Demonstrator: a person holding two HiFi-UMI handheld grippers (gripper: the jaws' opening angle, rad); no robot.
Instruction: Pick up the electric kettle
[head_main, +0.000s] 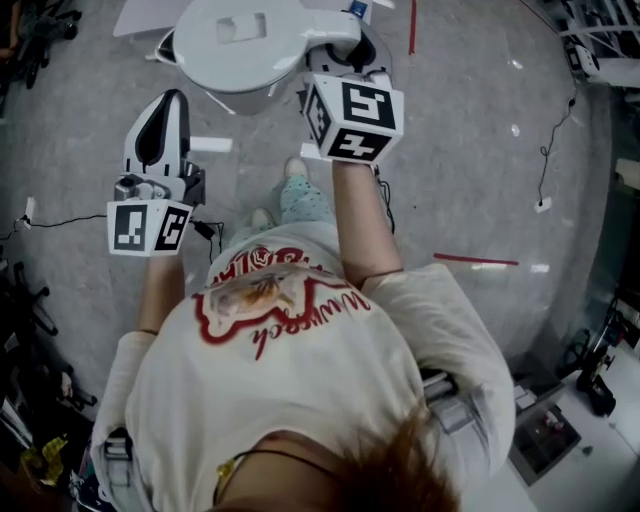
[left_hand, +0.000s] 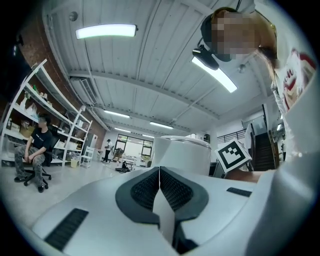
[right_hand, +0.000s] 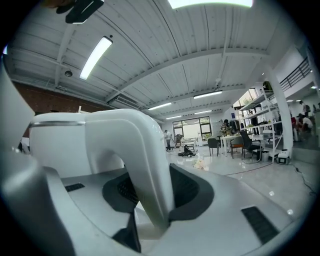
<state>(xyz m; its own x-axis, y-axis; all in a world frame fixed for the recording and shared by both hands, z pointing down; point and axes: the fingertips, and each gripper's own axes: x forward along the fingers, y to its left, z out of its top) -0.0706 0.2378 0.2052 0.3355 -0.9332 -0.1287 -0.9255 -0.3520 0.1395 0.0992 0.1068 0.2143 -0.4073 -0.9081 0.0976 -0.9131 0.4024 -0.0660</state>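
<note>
Gripping kettle handle (right_hand: 131, 150): right hand-held gripper (right_hand: 150, 194)

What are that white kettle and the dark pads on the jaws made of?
White electric kettle: probably smooth moulded plastic, going by its even colour, soft sheen and rounded handle. Dark grey jaw pads: seemingly rubber, matte with a fine dotted texture.

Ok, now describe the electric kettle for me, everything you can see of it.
The electric kettle is white and smooth, plastic by the look. It has a round body, a lid that is down, and an arched handle. It sits upright. The right gripper is clamped on the lower part of the handle, one jaw on each side. Nothing else visibly touches it. What lies under it can't be told.
</note>
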